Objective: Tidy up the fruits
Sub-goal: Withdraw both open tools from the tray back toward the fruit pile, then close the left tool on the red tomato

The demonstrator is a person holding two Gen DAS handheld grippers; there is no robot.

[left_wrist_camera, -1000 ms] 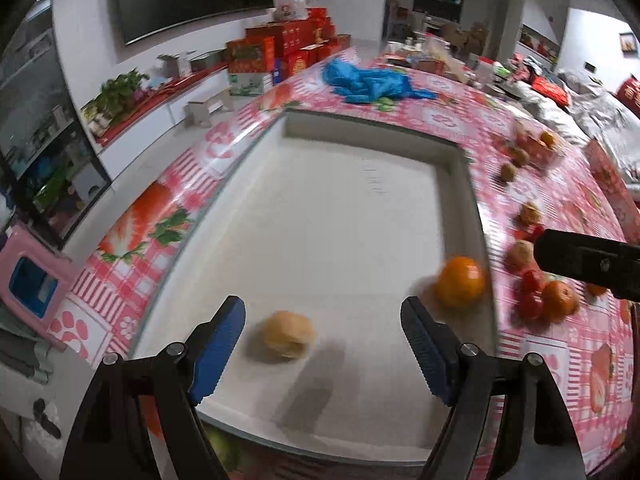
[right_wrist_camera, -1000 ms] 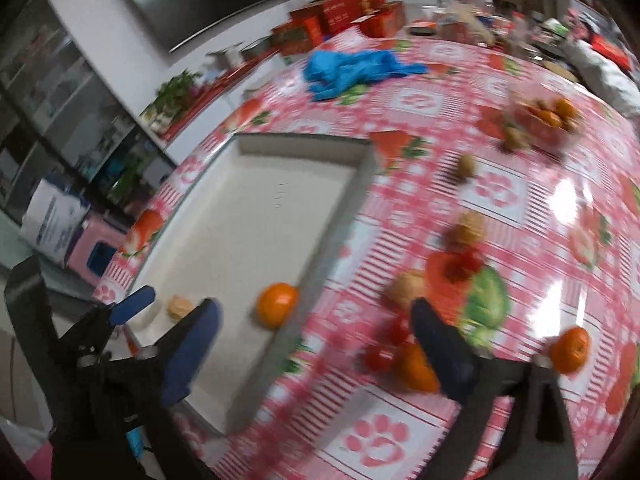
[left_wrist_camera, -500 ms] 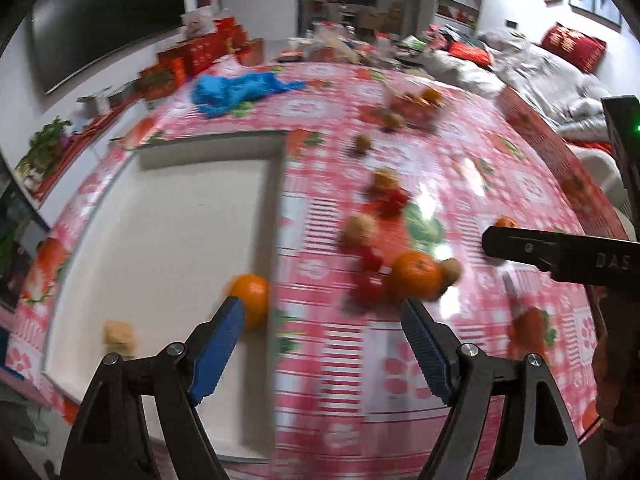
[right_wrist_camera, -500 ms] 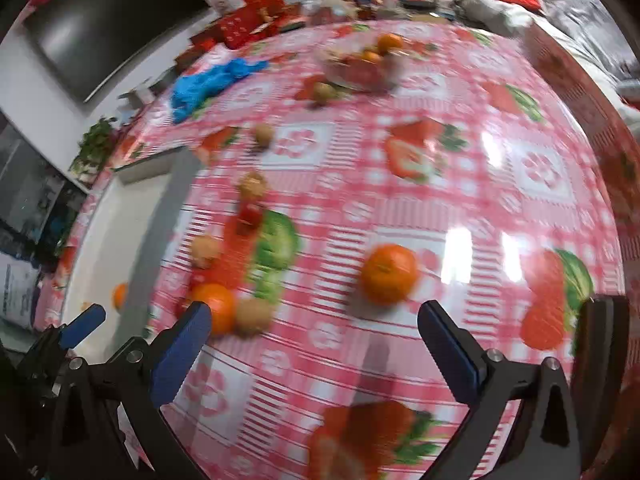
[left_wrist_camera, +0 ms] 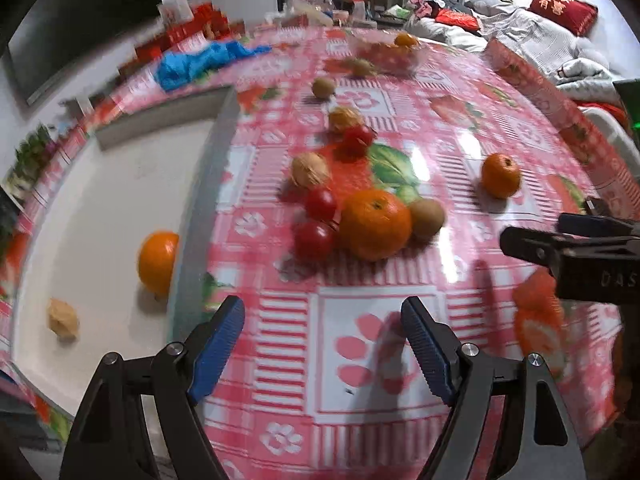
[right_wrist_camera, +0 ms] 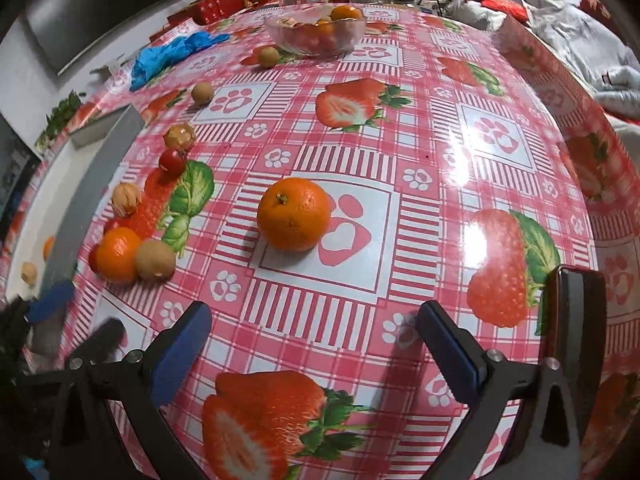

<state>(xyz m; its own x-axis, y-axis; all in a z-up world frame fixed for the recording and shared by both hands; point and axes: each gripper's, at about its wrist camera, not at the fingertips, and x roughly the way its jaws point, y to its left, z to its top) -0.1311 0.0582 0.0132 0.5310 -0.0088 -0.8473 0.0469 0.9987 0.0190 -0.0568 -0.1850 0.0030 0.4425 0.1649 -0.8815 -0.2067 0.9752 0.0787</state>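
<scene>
Strawberry-print oilcloth (right_wrist_camera: 400, 160) covers my table, a grey tray (left_wrist_camera: 200, 184) at its left. My right tongs (right_wrist_camera: 316, 344) stand apart and empty, and a lone mandarin (right_wrist_camera: 294, 214) lies straight ahead, just left of centre, nearer them than my left tongs (left_wrist_camera: 322, 344), also apart and empty. It looks round, glossy, stem up, without a long axis.

Home living room, wall television (left_wrist_camera: 80, 20), bedding-heaped sofa (left_wrist_camera: 532, 36), strawberry-print tablecloth (right_wrist_camera: 400, 160), glass fruit bowl (right_wrist_camera: 316, 34)
</scene>
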